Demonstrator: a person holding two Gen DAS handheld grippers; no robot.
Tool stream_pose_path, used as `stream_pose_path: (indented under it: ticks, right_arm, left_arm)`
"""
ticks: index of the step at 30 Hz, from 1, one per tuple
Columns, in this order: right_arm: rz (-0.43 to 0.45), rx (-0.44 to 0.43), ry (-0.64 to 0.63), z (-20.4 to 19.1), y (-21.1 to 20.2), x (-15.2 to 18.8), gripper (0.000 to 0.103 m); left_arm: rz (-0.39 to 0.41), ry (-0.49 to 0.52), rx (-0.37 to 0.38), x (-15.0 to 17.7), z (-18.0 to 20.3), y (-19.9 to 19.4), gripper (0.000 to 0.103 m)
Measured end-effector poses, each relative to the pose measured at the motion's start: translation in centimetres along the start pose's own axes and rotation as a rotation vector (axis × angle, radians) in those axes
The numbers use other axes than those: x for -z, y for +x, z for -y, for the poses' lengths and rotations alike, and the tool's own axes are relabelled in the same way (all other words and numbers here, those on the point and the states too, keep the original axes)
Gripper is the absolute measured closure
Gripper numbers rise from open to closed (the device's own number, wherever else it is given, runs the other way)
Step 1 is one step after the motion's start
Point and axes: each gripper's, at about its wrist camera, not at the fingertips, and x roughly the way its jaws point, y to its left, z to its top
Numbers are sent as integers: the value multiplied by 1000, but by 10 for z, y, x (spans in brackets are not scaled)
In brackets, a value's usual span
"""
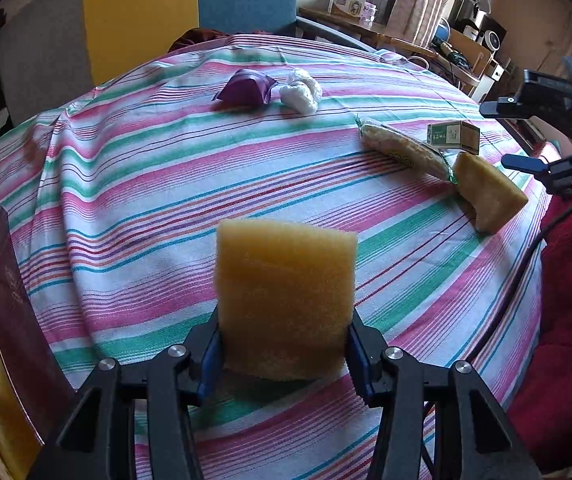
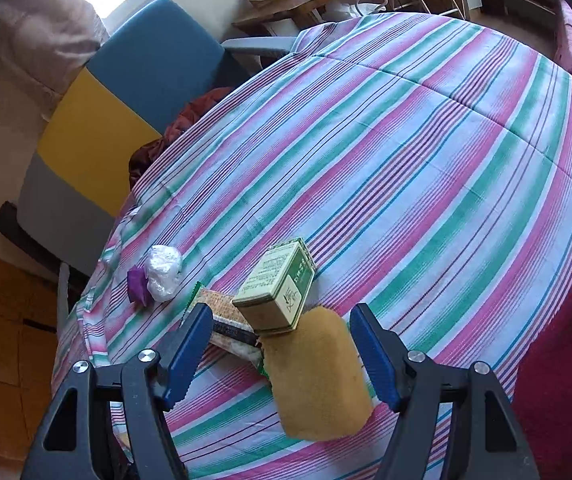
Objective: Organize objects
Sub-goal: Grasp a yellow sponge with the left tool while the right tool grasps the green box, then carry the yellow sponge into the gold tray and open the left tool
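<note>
My left gripper (image 1: 284, 354) is shut on a yellow sponge (image 1: 286, 296) and holds it upright above the striped tablecloth (image 1: 146, 208). A second yellow sponge (image 1: 488, 190) lies at the right, also in the right wrist view (image 2: 318, 376). Beside it lie a wrapped snack bar (image 1: 402, 148) and a green box (image 1: 454, 136). My right gripper (image 2: 282, 352) is open and empty, hovering over that sponge, the green box (image 2: 278, 284) and the snack bar (image 2: 226, 328). It shows at the right edge of the left wrist view (image 1: 526, 132).
A purple packet (image 1: 246, 88) and a crumpled white wad (image 1: 302, 90) lie at the far side of the table. A dark red box (image 1: 10, 300) stands at the left edge. A blue and yellow chair (image 2: 126, 92) stands behind the table. A red cloth (image 2: 566, 340) lies to the right.
</note>
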Motion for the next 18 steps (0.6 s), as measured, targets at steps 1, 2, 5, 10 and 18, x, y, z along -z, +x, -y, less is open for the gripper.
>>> stream_pose_path:
  ticks: [1,2,5,10,18]
  right_arm:
    - [-19,10,-16,-5,4,-6,31]
    - [-40,28,-35,-11,9,-10,31]
    - [-114,112,-102,-26,30,-21,31]
    - [-227,215,-172,-34,66,-24,38]
    - [-70,50,-135,-17,44,-4,74]
  left_arm:
    - [0,-3,2,0,-1,0,50]
    - [1,-6,4,0,-1,-1,50]
    - [4,-12,7,0,-3,-2,50]
    - [10,-13,6,0,-4,-3,50]
    - [20,2,-6,2,-1,-3,50]
